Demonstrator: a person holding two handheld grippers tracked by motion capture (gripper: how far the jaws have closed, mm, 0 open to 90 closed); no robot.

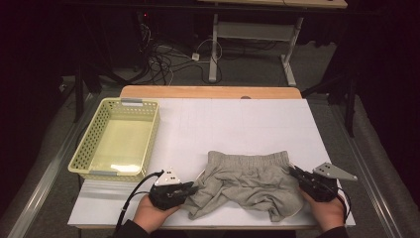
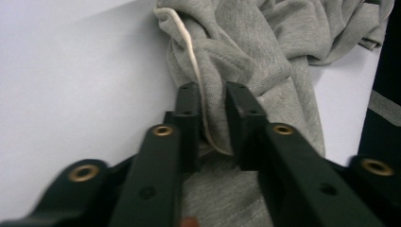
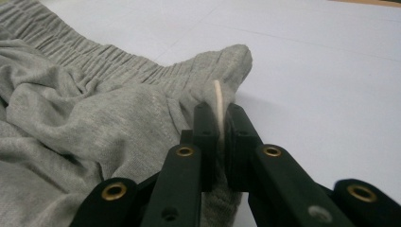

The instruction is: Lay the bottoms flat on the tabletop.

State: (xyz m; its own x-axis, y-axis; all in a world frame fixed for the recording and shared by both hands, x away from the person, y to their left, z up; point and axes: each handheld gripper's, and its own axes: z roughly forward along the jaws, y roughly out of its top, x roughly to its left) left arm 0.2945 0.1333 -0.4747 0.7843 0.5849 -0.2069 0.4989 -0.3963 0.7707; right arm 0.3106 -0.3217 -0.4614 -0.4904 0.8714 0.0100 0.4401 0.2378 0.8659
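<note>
2 grippers pinch the grey shorts (image 1: 247, 183) at the table's near edge.
The left gripper (image 1: 194, 188) is clamped on a bunched fold with the white drawstring (image 2: 191, 52); the right gripper (image 1: 293, 171) is clenched on the waistband corner. The shorts lie crumpled on the white table (image 1: 237, 124); farther left sits a yellow basket (image 1: 84, 144).

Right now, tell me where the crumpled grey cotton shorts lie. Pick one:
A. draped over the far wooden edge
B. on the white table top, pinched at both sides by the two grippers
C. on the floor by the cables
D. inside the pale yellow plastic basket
B: the crumpled grey cotton shorts lie on the white table top, with the left gripper and right gripper each clamped on an edge.
</note>
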